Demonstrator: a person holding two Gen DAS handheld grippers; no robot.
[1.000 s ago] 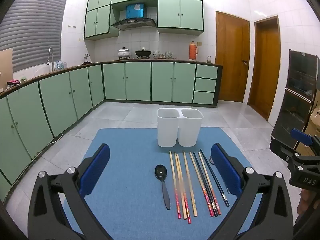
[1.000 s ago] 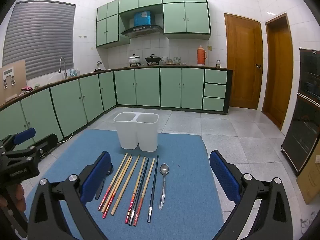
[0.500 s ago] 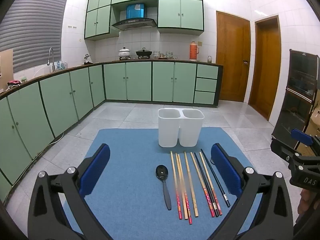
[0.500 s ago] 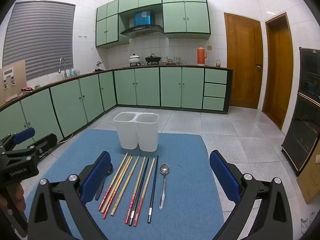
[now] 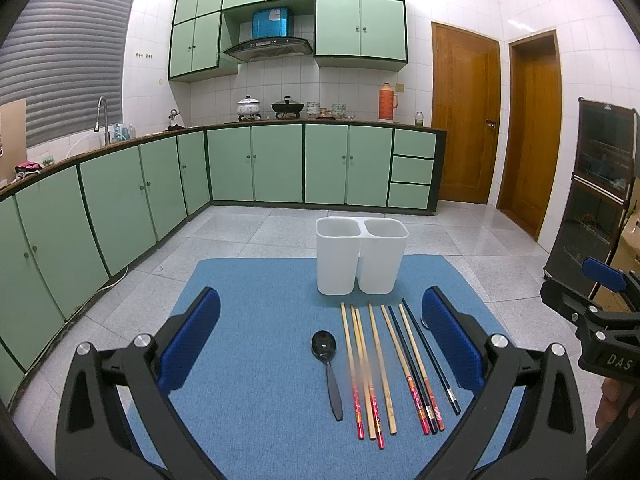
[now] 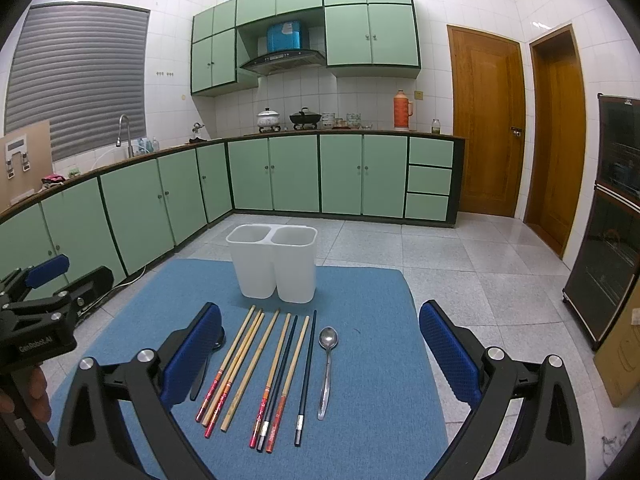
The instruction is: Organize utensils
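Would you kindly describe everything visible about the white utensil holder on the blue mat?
The white utensil holder is a matte, plastic-looking twin container: two rounded-square compartments joined side by side at the rim, tapering slightly downward. It stands upright at the far end of the blue mat, just beyond the tips of the chopsticks, which stop short of it. What shows of both compartments looks empty. Nothing touches it but the mat.

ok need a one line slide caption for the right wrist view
Open right gripper above chopsticks and a metal spoon on a blue mat, before an empty twin-compartment white holder.
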